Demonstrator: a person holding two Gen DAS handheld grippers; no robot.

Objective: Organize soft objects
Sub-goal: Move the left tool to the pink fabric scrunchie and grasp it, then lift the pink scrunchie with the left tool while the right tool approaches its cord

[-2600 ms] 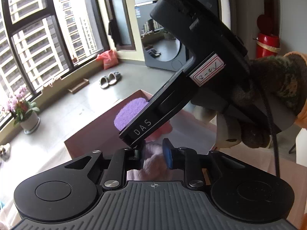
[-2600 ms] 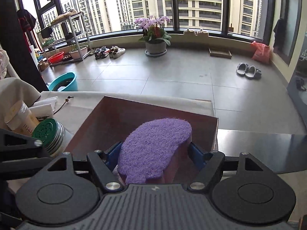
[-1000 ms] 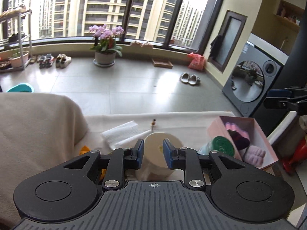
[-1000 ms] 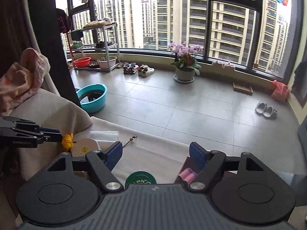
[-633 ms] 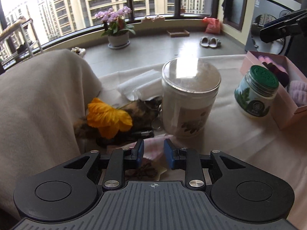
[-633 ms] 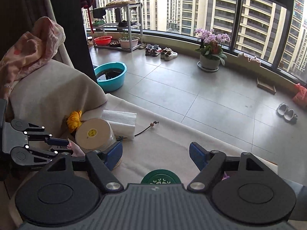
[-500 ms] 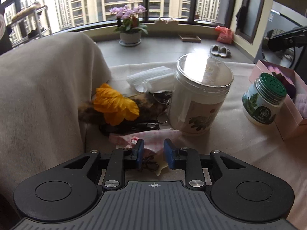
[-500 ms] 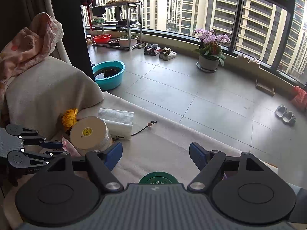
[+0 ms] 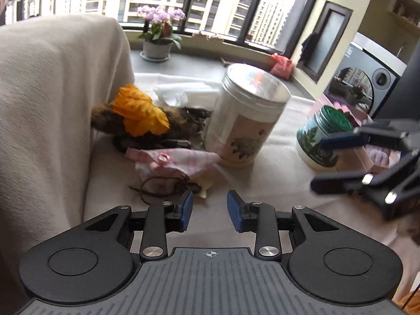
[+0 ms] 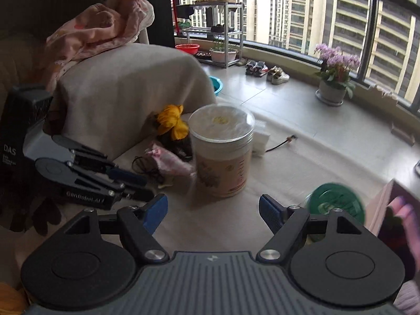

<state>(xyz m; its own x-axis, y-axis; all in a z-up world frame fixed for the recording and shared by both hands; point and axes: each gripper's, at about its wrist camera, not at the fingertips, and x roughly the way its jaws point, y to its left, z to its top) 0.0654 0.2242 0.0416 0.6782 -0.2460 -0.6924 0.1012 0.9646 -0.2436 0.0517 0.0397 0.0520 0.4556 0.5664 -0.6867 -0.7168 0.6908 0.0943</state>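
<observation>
A crumpled pink cloth (image 9: 173, 160) lies on the cloth-covered table beside a brown cord (image 9: 162, 186). My left gripper (image 9: 210, 207) hovers just short of them. Its jaws are opening, with nothing between them. Behind the cloth lie an orange fabric flower (image 9: 139, 113) and a brown furry piece (image 9: 183, 120). My right gripper (image 10: 212, 207) is open and empty, facing the white jar (image 10: 223, 152). It also shows at the right of the left wrist view as the right gripper (image 9: 319, 162). The left gripper (image 10: 144, 187) points at the pink cloth (image 10: 170, 161). The pink box (image 9: 367, 155) holds pink soft things.
A green-lidded jar (image 9: 325, 136) stands between the white jar (image 9: 246, 113) and the box. A beige blanket-draped mass (image 9: 52, 99) walls the left side, with a pink garment (image 10: 99, 18) on top. A tissue pack (image 9: 183, 92) lies behind the jar.
Both grippers have sunk towards the table and nearer the pink cloth and white jar. The left jaws have widened. The right gripper has come into the left wrist view.
</observation>
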